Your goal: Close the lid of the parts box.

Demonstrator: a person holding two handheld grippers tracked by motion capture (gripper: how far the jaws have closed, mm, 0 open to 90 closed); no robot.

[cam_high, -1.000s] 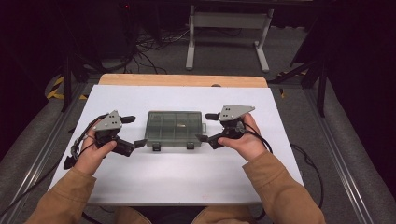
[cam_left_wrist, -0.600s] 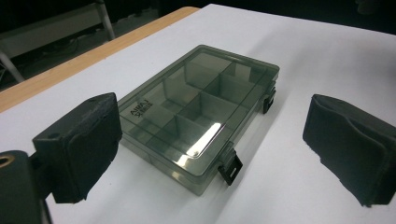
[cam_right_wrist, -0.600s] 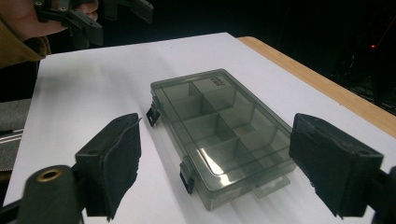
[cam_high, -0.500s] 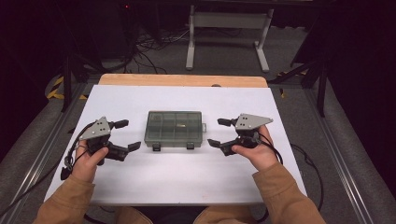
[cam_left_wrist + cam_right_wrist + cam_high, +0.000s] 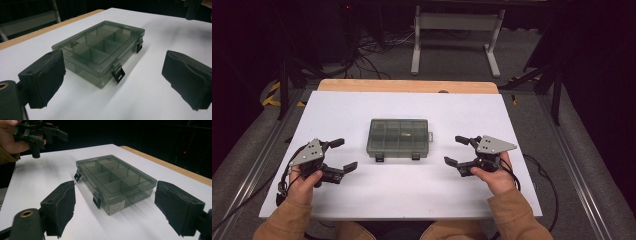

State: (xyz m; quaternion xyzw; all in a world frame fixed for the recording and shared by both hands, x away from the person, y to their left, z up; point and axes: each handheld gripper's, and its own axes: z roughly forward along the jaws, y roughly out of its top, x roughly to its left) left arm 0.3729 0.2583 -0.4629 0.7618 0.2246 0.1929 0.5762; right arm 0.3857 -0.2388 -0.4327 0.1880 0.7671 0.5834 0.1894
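A closed, smoke-tinted compartment box [image 5: 399, 138] is lying flat near the middle of the white table [image 5: 362, 105], its long sides running across the person's view and its two dark latches [image 5: 380, 157] facing the person's edge. Through the clear lid the dividers are showing; one small pale item is sitting in a cell, too small to identify.

The left tool [image 5: 343, 154] is hanging to the left of the box, jaws spread and pinching nothing; the right tool [image 5: 457, 151] is hanging to its right in the same state. Each is pointing inward at a short end of the box, well apart from it, with bare table between pad and wall. In the left gripper view the box [image 5: 100, 50] is lying ahead between the two black pads, latches turned toward the right of that view; in the right gripper view the box [image 5: 115, 180] is lying likewise centred, with the other tool [image 5: 37, 135] farther off at upper left.

The symmetrical placing is probably leaving either short end free for gripping and the latch side unobstructed for opening.

Open room is lying on all four sides of the box. The far edge of the table is meeting a wooden strip [image 5: 407, 86]; the near edge is running just before the person's sleeves [image 5: 287, 220]. Cables [image 5: 532, 165] are trailing off both flanks, clear of the box.
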